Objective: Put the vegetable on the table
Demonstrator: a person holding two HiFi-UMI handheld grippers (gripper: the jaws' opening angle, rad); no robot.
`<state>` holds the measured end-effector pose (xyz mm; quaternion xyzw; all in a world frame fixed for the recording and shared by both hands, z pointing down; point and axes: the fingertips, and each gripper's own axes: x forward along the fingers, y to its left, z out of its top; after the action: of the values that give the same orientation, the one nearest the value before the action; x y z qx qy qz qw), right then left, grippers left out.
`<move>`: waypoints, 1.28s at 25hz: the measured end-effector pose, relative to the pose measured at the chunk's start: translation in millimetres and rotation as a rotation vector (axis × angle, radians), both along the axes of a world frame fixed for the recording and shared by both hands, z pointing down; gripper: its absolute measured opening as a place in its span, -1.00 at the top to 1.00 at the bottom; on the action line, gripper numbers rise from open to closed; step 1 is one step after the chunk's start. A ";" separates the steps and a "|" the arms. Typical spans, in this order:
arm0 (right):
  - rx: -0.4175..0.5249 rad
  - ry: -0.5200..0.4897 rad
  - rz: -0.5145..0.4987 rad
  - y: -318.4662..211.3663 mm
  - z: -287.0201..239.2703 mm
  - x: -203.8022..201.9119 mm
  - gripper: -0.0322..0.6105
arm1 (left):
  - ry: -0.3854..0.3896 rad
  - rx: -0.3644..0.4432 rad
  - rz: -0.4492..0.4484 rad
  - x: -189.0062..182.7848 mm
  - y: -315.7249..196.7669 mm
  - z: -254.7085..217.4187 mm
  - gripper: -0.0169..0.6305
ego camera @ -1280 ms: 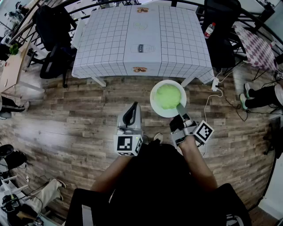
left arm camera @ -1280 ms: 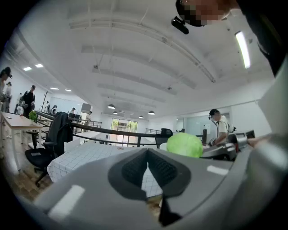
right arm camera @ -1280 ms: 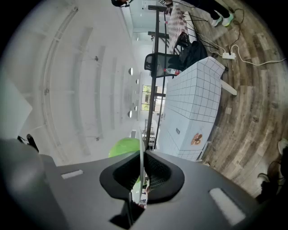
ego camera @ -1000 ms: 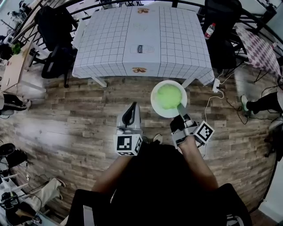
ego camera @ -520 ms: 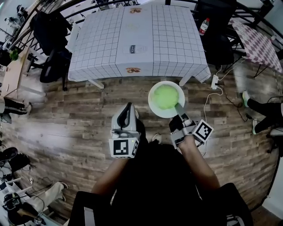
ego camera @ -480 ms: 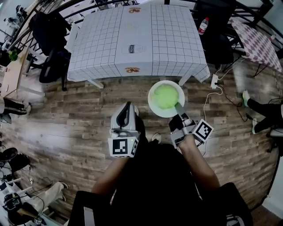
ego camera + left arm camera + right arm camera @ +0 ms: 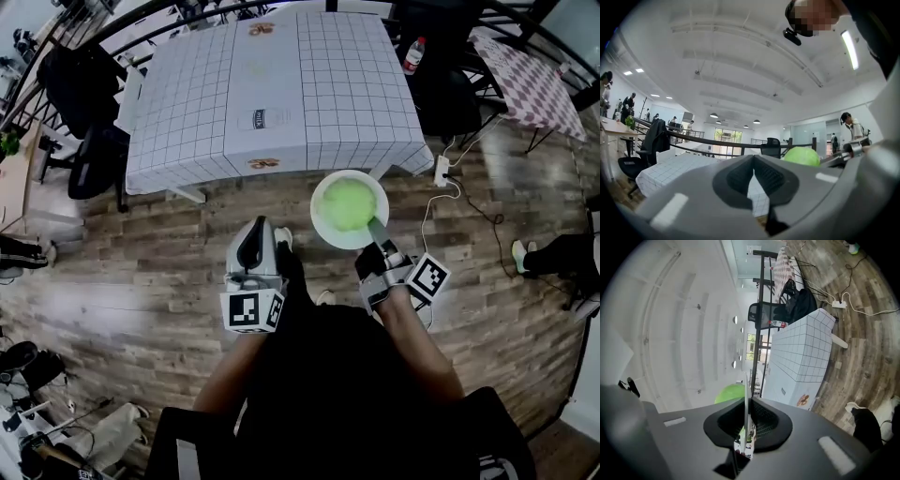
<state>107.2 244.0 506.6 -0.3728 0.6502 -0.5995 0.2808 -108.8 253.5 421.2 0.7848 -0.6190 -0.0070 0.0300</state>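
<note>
A round green vegetable (image 7: 348, 204) sits on a white plate (image 7: 328, 234) held above the wooden floor. My right gripper (image 7: 377, 230) is shut on the plate's near rim. In the right gripper view the rim shows as a thin white edge (image 7: 746, 399) between the jaws, with the vegetable (image 7: 730, 393) beyond it. My left gripper (image 7: 255, 230) hangs to the left of the plate, shut and empty. The left gripper view catches the vegetable (image 7: 801, 156) at its right. The table (image 7: 272, 94), under a white grid cloth, stands just beyond the plate.
Black chairs (image 7: 84, 141) stand left of the table, and another chair behind it carries a bottle (image 7: 410, 54). A power strip and cable (image 7: 441, 173) lie on the floor by the table's right leg. A check-cloth table (image 7: 530, 84) is at far right.
The table and floor have slid left and nearer in the head view. The left gripper has drifted a little left. The right gripper still holds the plate.
</note>
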 end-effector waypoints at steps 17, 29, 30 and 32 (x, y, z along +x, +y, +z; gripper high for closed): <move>-0.006 0.046 0.049 -143.2 -12.4 -70.8 0.83 | 0.036 -0.059 0.105 -66.8 -157.6 10.2 0.92; -0.039 0.002 0.088 -221.1 3.8 -145.5 0.83 | 0.015 -0.037 0.141 -127.0 -246.2 9.3 0.92; -0.042 0.000 0.088 -224.5 5.9 -148.8 0.83 | 0.021 -0.036 0.143 -129.5 -251.5 10.1 0.92; -0.045 -0.003 0.085 -231.5 7.6 -153.8 0.83 | 0.033 -0.034 0.147 -132.3 -261.1 10.6 0.92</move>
<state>-46.6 12.5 514.2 -0.4056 0.6197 -0.6020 0.2985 -241.2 -7.6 431.8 0.8271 -0.5594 -0.0074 0.0539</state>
